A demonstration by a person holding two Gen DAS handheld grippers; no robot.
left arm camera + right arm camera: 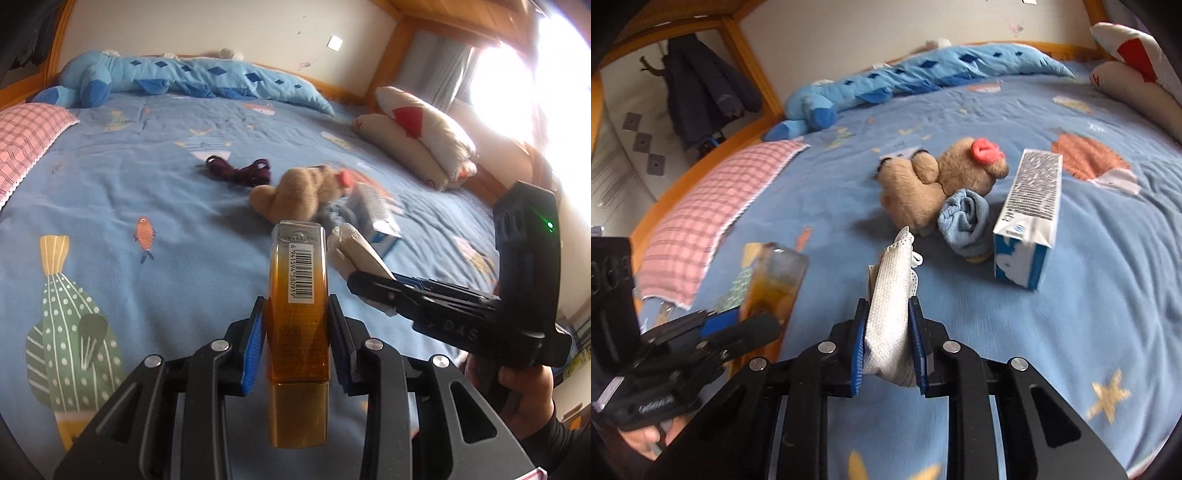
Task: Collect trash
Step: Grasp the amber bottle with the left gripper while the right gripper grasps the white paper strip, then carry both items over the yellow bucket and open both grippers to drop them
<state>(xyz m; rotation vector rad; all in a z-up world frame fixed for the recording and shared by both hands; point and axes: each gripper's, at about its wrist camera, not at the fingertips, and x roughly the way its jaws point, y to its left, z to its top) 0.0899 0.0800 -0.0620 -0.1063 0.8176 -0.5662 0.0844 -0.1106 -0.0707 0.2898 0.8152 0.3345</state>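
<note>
My left gripper [297,310] is shut on an amber plastic bottle [298,295] with a barcode label, held above the blue bedspread; it also shows in the right wrist view [774,280]. My right gripper [889,314] is shut on a white mesh pouch [892,295], seen in the left wrist view [354,251] to the right of the bottle. A blue and white carton [1030,214] lies on the bed beyond the pouch, next to a rolled blue cloth [966,221].
A brown plush toy [938,184] lies mid-bed, with a dark red strap [240,171] behind it. A blue plush crocodile [184,75] lies along the far wall. A pink checked pillow [26,136] is left, white cushions [421,136] right.
</note>
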